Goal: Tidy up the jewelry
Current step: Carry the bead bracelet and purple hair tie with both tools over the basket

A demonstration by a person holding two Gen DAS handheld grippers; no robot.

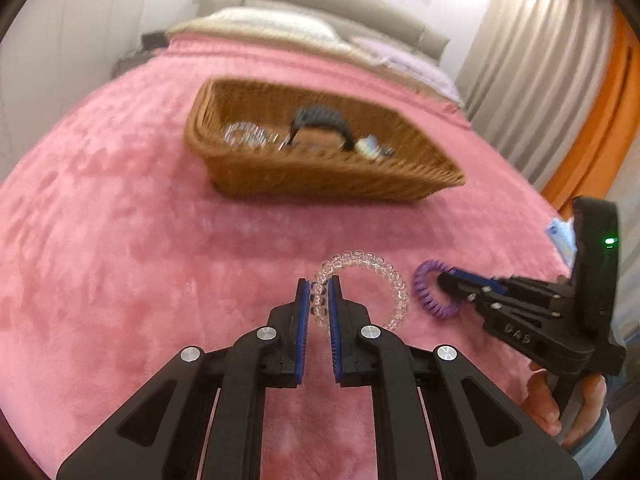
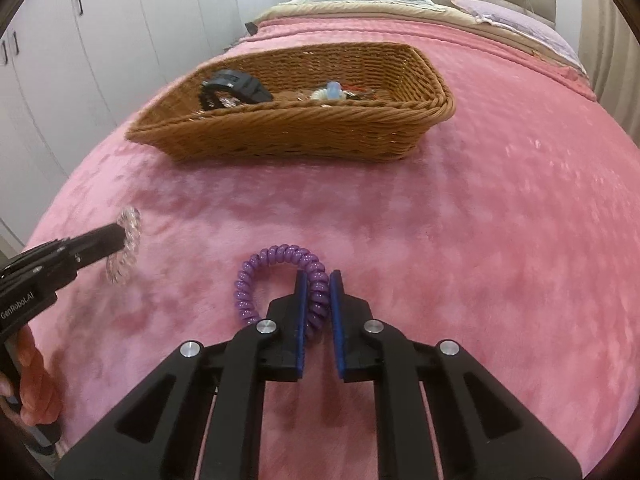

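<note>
While both tools work over the pink plush bedspread [image 2: 460, 220], the left gripper [image 1: 319, 294] is clenched on the clear coiled plastic bracelet [image 1: 376, 276], its blue-padded fingers [image 1: 304, 304] pinching the coil's near-left arc, and the rest of the ring loops out toward one o'clock in the left wrist view. From the right wrist camera that same clear coil [image 2: 124, 246] shows at nine o'clock, gripped at the tip of the left tool [image 2: 116, 240], though whether it rests on the blanket or hangs just off it I cannot tell.

Over on the other side, the right gripper [image 2: 319, 294] is clamped on the purple coiled plastic bracelet [image 2: 276, 272], the blue pads [image 2: 336, 308] squeezing the right-hand stretch of the loop; the free arc curls away to eleven o'clock. In the left wrist view the purple ring [image 1: 430, 294] sits at three o'clock, just beside the clear one, with the right tool's tip [image 1: 446, 282] biting into it.

Up at twelve o'clock, well apart from both bracelets, stands the brown woven wicker basket [image 2: 288, 132]. Inside it: a black banded piece [image 2: 236, 86] toward the left, a pale blue-and-white trinket [image 2: 330, 92] near the middle, and some clear glittery items [image 1: 248, 136], blurred in the left view.
</note>
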